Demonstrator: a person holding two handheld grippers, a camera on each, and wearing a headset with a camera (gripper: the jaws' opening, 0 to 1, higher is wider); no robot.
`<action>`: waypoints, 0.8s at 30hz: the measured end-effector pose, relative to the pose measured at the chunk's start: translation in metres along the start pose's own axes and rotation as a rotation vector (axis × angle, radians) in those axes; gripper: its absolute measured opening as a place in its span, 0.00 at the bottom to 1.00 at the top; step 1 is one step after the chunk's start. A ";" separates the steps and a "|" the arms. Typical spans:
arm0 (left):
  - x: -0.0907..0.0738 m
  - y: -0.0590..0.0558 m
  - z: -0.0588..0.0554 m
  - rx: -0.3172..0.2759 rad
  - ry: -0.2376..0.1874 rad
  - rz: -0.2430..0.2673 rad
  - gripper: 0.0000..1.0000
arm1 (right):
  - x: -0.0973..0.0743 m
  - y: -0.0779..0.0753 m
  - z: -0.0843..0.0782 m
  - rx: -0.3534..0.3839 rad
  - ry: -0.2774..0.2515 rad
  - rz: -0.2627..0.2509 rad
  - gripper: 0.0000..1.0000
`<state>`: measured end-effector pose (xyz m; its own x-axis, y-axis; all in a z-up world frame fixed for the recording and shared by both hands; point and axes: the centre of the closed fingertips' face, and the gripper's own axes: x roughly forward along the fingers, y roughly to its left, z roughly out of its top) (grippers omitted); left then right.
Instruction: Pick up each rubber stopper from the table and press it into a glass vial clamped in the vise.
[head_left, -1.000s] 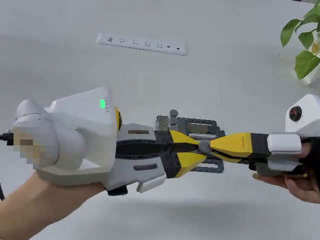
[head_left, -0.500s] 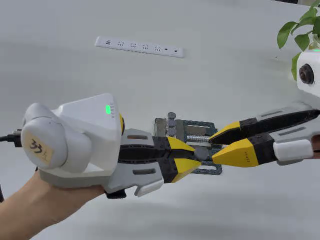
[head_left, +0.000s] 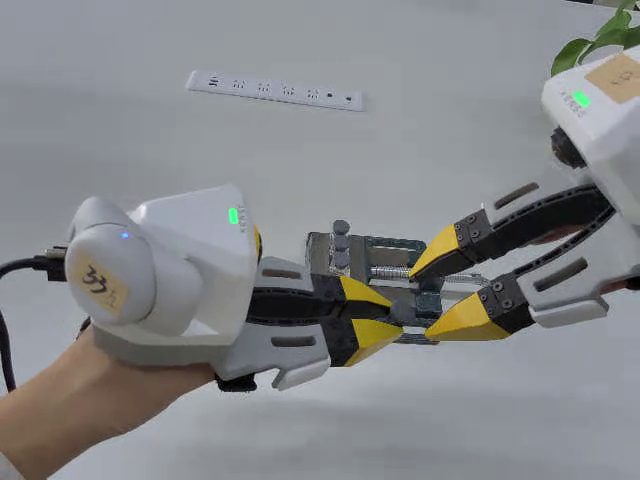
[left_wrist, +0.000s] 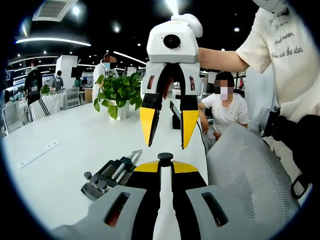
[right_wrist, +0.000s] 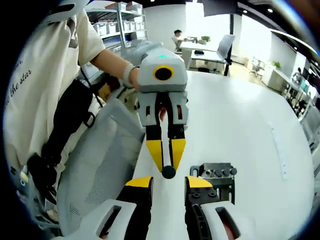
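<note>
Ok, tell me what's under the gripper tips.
The vise, with stoppers along one end. The left gripper, shut on a stopper, and the right gripper hide its middle.

open-plan office: long white table (left_wrist: 65, 150), grey mesh chair (left_wrist: 250, 165), potted plant (left_wrist: 116, 95), ceiling strip lights (left_wrist: 50, 40), shelving (right_wrist: 117, 22)

surface: white table (head_left: 130, 150) | far side: power strip (head_left: 275, 90) | centre: vise (head_left: 390, 252) | right: plant (head_left: 585, 45), probably potted

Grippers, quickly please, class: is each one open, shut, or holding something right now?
Left gripper: shut on a rubber stopper.
Right gripper: open, holding nothing.
</note>
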<state>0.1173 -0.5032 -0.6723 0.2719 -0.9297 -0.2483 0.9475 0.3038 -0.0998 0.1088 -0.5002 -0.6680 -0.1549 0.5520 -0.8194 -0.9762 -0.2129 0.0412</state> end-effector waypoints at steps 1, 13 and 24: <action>0.000 0.000 0.000 0.001 0.003 0.000 0.04 | 0.001 0.000 -0.002 -0.019 0.015 0.004 0.20; 0.002 -0.004 -0.003 0.002 0.015 -0.007 0.04 | 0.012 0.004 0.001 -0.089 0.063 0.014 0.13; 0.003 -0.007 -0.005 0.006 0.020 -0.014 0.04 | 0.013 0.004 -0.001 -0.120 0.091 0.028 0.09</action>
<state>0.1109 -0.5066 -0.6767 0.2554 -0.9295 -0.2662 0.9522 0.2895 -0.0972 0.1034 -0.4943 -0.6789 -0.1622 0.4701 -0.8676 -0.9456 -0.3252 0.0006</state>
